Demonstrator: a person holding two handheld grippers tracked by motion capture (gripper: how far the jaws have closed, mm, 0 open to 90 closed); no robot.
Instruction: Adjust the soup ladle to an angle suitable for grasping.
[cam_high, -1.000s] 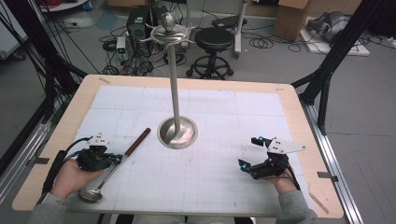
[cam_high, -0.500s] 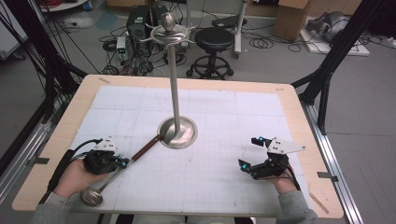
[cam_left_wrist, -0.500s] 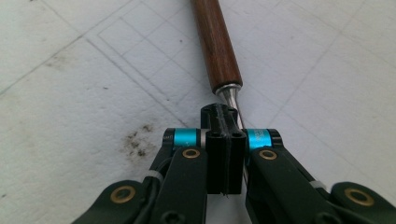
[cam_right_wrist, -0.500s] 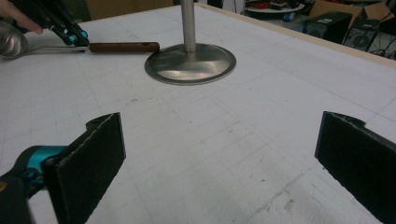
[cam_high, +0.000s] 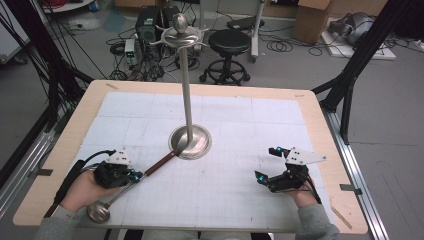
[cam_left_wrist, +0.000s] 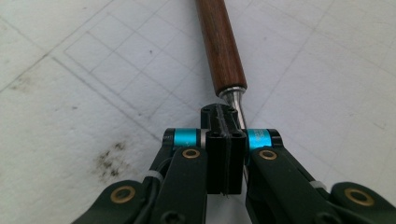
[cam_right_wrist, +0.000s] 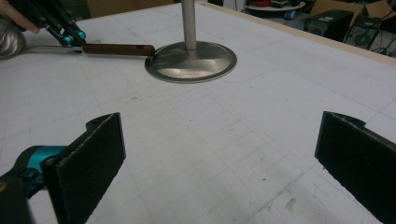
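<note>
Ladle: lay on the table mat, metal shaft clamped in the left gripper, bowl behind that gripper near the table's front edge.
Handle: wooden end reached ahead of the jaws, tip touching the stand base.
Left gripper: jaws closed tight on the shaft.
Right gripper: jaws spread wide, holding nothing, well apart from the ladle.

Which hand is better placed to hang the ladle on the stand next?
Left. The left gripper is shut on the ladle, its wooden handle end at the stand base. The right gripper sits open and empty, apart on the mat.
</note>
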